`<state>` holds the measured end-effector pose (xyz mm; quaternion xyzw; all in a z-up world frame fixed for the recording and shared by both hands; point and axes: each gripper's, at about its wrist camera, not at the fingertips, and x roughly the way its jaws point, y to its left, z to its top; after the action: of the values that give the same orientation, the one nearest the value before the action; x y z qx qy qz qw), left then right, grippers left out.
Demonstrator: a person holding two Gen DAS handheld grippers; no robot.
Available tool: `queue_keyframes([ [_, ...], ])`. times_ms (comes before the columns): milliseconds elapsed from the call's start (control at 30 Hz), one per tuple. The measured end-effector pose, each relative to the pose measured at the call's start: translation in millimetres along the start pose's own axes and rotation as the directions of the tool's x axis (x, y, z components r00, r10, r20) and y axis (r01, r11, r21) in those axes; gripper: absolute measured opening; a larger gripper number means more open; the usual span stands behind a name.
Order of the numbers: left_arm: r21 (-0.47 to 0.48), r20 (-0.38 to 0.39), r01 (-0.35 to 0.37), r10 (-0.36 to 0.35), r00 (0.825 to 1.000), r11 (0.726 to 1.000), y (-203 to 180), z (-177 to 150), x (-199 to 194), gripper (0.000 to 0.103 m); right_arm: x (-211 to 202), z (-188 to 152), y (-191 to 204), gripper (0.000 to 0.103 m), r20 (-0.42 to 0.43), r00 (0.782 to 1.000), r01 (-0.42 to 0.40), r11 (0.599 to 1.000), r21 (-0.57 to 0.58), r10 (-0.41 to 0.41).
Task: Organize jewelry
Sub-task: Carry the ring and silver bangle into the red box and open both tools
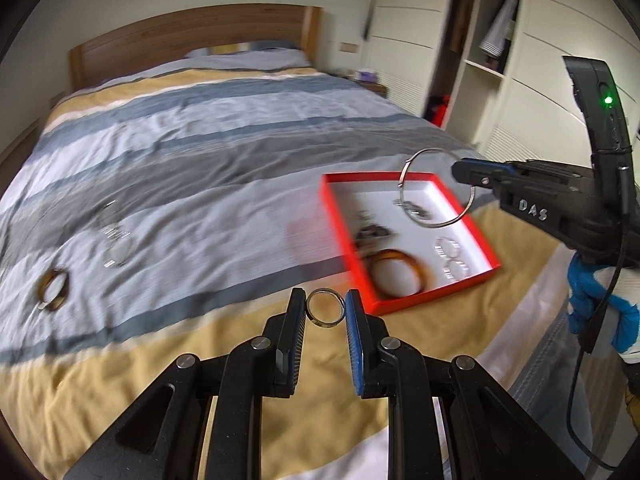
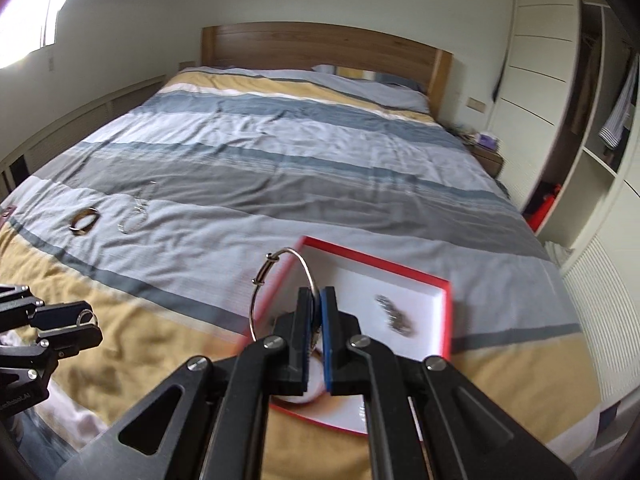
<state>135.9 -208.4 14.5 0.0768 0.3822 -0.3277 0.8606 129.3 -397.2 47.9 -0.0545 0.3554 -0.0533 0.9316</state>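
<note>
Two pieces are in transit: the left hand-held gripper (image 1: 326, 312) pinches a small ring (image 1: 325, 313), and the right hand-held gripper (image 2: 318, 306) is clamped on a wire bangle (image 2: 282, 290) above the red box (image 1: 486, 246). Several pieces already lie inside it. A brown bangle (image 1: 53, 290) and a silver chain (image 1: 114, 236) remain on the bed (image 1: 200, 152).

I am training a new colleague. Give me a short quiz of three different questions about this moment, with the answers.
1. True or false: the left gripper holds a small ring between its fingers.
2. What does the right gripper hold? A) a brown bangle B) a thin silver wire bangle C) a necklace
3. Fill in: the jewelry already sorted lies in the ____ box on the bed.

Key:
1. True.
2. B, the thin silver wire bangle, held above the box.
3. Red. A brown bangle and some silver pieces lie outside it on the bed.
</note>
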Motion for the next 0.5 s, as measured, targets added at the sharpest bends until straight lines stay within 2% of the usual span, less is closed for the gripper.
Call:
queue_keyframes([
  [233, 0.077, -0.064, 0.072, -0.067, 0.996, 0.994, -53, 21, 62, 0.02, 33, -28, -46, 0.004, -0.062, 0.998, 0.016, 0.999, 0.034, -0.014],
  [500, 0.097, -0.148, 0.09, -0.075, 0.986, 0.991, -79, 28, 131, 0.02, 75, -54, -71, 0.004, -0.113, 0.993, -0.008, 0.996, 0.089, 0.018],
])
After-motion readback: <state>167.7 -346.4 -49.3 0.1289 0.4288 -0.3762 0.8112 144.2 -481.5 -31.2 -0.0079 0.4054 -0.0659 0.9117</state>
